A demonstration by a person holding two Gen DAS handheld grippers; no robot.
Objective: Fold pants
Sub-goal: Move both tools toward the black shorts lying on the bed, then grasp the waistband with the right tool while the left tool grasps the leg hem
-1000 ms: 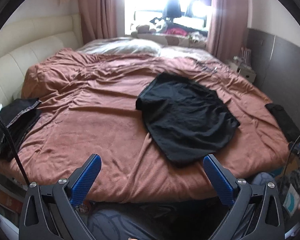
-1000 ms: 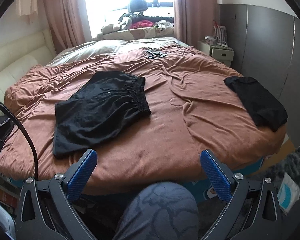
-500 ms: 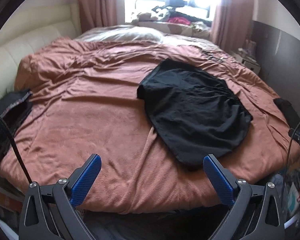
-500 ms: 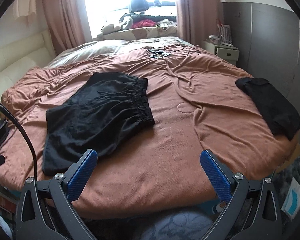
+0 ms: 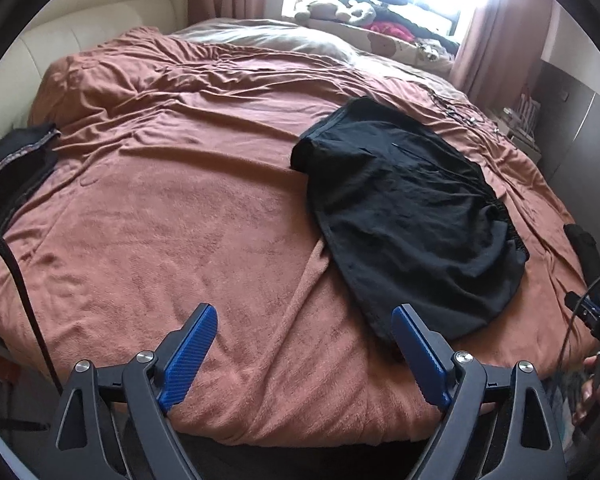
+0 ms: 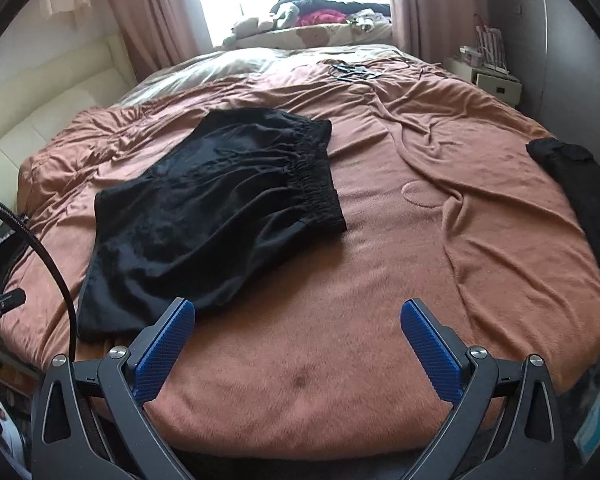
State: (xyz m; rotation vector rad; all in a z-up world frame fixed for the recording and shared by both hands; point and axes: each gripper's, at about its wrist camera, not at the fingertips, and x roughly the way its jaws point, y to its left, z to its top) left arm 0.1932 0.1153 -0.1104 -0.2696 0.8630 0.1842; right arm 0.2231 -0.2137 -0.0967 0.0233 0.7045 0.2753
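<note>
Pants (image 6: 216, 216) flat on bedspread (image 6: 400, 280)

left gripper (image 5: 304, 332) black angular frame, silver screws, ribbed blue fingers (image 5: 190, 350), right gripper (image 6: 298, 326) same black frame, blue fingers (image 6: 430, 346), silver screws, black cable (image 6: 40, 248) looping beside it

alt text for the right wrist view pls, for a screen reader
Black pants lie spread flat on a rust-brown blanket covering a bed, elastic waistband toward the right, untouched. The right gripper hovers over the bed's near edge, blue-padded jaws wide apart with nothing between them. Another dark garment lies at the bed's right edge; a bright curtained window is behind.
</note>
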